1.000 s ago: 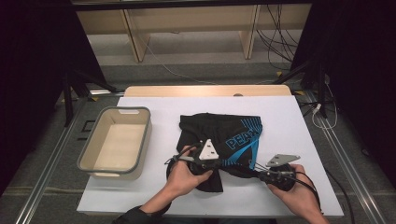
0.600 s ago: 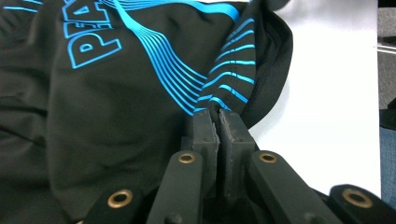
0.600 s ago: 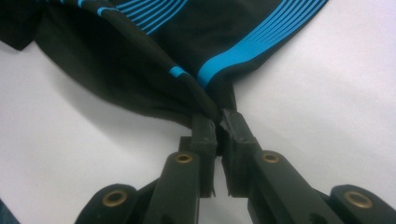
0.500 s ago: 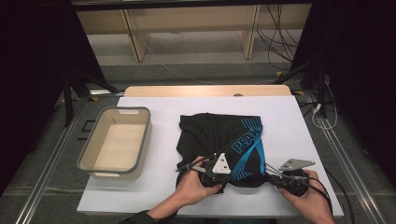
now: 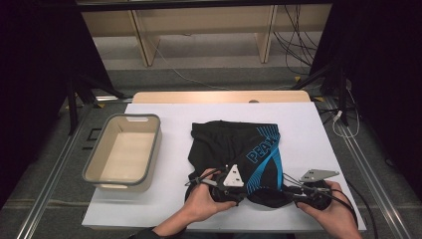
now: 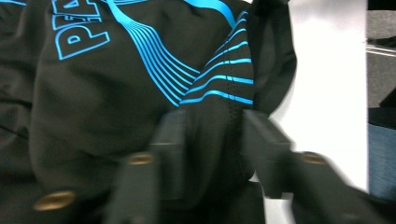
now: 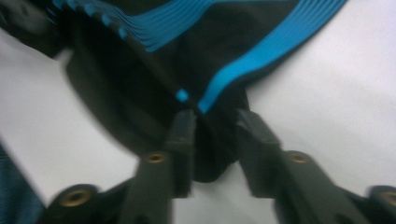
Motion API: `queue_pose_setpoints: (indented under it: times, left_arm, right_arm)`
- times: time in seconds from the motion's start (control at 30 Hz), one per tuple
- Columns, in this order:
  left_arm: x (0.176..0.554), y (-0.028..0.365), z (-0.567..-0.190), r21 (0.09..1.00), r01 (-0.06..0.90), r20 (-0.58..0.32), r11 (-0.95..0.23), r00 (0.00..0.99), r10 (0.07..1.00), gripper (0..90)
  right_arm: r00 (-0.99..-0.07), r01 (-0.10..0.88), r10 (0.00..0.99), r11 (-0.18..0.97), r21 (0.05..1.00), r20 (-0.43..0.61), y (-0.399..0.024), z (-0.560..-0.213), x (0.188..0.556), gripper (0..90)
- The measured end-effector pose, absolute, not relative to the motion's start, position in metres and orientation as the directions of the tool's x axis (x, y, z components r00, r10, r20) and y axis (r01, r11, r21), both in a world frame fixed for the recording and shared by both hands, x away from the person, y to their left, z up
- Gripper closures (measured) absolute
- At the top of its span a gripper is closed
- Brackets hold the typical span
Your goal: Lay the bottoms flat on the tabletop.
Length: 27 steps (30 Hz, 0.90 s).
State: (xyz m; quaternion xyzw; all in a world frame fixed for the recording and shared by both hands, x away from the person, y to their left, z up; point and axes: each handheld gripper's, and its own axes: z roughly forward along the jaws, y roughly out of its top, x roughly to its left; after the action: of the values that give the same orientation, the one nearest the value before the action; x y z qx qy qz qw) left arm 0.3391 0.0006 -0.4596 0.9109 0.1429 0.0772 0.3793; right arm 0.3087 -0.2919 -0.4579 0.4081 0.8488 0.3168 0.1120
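Note:
Black shorts (image 5: 234,144) with blue stripes and lettering lie flat in the middle of the white table (image 5: 164,114). Both grippers are at the near hem. My left gripper (image 5: 245,195) points right, and its jaws have just been opening; in the left gripper view (image 6: 212,135) they stand apart with a fold of the black cloth (image 6: 116,84) between them. My right gripper (image 5: 292,195) points left, and its jaws have also just been opening. In the right gripper view (image 7: 215,135) they are parted around the hem of the shorts (image 7: 154,70), with a gap beside one pad.
A beige bin (image 5: 122,154) with a grey rim stands on the left of the table, empty. Wooden shelving and cables lie beyond the far edge. Metal rails run along both sides of the table.
Both grippers drew the near hem of the shorts a little towards the front edge, flattening the garment. Both pairs of jaws, shut on the cloth before, now stand apart.

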Motion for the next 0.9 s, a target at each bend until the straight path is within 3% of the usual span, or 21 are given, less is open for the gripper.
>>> queue_pose_setpoints:
  times: [0.13, 0.3, 0.4, 0.57, 0.67, 0.73, 0.9]
  left_arm:
    - [0.333, 0.004, -0.457, 0.723, 0.187, 0.043, -0.665, 0.948, 0.314, 28.6]
    - [0.324, 0.001, -0.451, 0.740, 0.154, 0.041, -0.654, 0.961, 0.272, 28.5]
    - [0.319, -0.007, -0.456, 0.720, 0.117, 0.065, -0.684, 0.970, 0.234, 37.5]
    - [0.314, -0.019, -0.470, 0.669, 0.054, 0.128, -0.741, 0.974, 0.186, 61.5]
    - [0.311, -0.022, -0.475, 0.647, 0.054, 0.129, -0.760, 0.975, 0.179, 79.3]
    - [0.311, -0.021, -0.478, 0.641, 0.065, 0.105, -0.765, 0.980, 0.172, 87.8]
    - [0.306, -0.028, -0.476, 0.648, 0.047, 0.098, -0.760, 0.985, 0.144, 89.3]
  right_arm:
    - [-0.665, 0.610, 0.734, 0.430, 0.666, 0.136, -0.299, -0.442, 0.305, 52.5]
    - [-0.566, 0.665, 0.803, 0.310, 0.679, 0.187, -0.310, -0.443, 0.310, 52.5]
    - [-0.510, 0.716, 0.842, 0.300, 0.630, 0.178, -0.309, -0.456, 0.314, 58.8]
    - [-0.494, 0.763, 0.849, 0.320, 0.562, 0.188, -0.296, -0.472, 0.316, 68.7]
    - [-0.490, 0.757, 0.864, 0.356, 0.547, 0.117, -0.286, -0.471, 0.312, 84.8]
    - [-0.478, 0.773, 0.870, 0.349, 0.530, 0.124, -0.285, -0.469, 0.310, 90.0]
    - [-0.456, 0.774, 0.886, 0.350, 0.527, 0.081, -0.297, -0.452, 0.303, 90.0]
